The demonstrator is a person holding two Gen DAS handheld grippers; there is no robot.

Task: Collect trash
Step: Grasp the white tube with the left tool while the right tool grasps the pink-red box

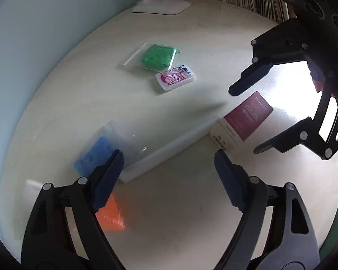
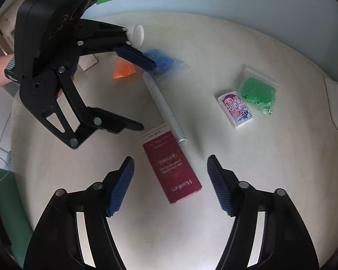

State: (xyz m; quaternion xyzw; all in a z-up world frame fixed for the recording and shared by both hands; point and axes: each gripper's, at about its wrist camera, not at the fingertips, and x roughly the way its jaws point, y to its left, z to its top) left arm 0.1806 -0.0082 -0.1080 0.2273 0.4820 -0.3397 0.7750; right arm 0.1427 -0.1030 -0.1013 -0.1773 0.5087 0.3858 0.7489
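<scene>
Both grippers spread, holding nothing: right gripper [image 2: 170, 184] over maroon box [image 2: 172, 171]; white tube [image 2: 163, 105] touches it

Upside-down script wording, possibly "Watsons", on the maroon box [image 2: 172, 171]; rest illegible.

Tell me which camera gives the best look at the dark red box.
The right wrist view: the dark red box lies whole and sharp, just ahead of the open right gripper. The left wrist view shows it off to the side, partly washed out by glare.
</scene>
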